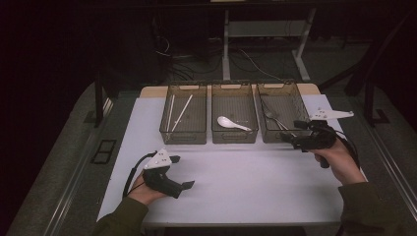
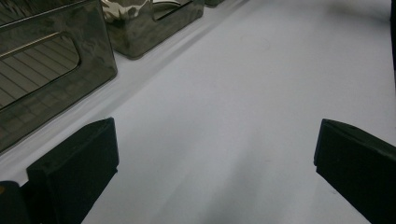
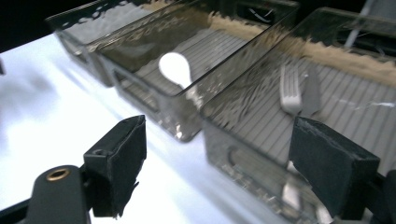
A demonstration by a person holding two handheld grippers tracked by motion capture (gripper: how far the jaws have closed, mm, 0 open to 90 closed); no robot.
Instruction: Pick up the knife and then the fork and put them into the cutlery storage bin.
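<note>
- Fork (image 1: 273, 118) lies in the right-hand bin (image 1: 301, 110) of three smoky, see-through bins lined up across the far part of the white table (image 1: 236, 182); in the right gripper view its tines (image 3: 290, 91) rest on the ribbed floor of that bin (image 3: 261, 154).
- Beside the fork in the same bin lies another piece of metal cutlery, too dim to name.
- Right gripper (image 1: 291, 139) is held level at the near right corner of that bin, just outside its wall; its jaws are spread wide with nothing between them, and the pads touch neither the fork nor the bin.
- In the right gripper view the bin's near wall sits between the two black pads (image 3: 119, 163).
- Middle bin (image 1: 234, 133) holds a white spoon (image 1: 231, 123), bowl toward the left; the same spoon (image 3: 176, 70) shows in the right gripper view.
- Left bin (image 1: 183, 135) holds two pale chopsticks (image 1: 178, 114) lying lengthwise, slightly angled apart.
- Left gripper (image 1: 183, 172) rests low over the bare table near the front left, well apart from the bins; its jaws stand wide apart and empty, with only white tabletop (image 2: 233, 116) between them in the left gripper view.
- A hand grips each tool from below, olive sleeves (image 1: 364, 206) entering from the near edge.
</note>
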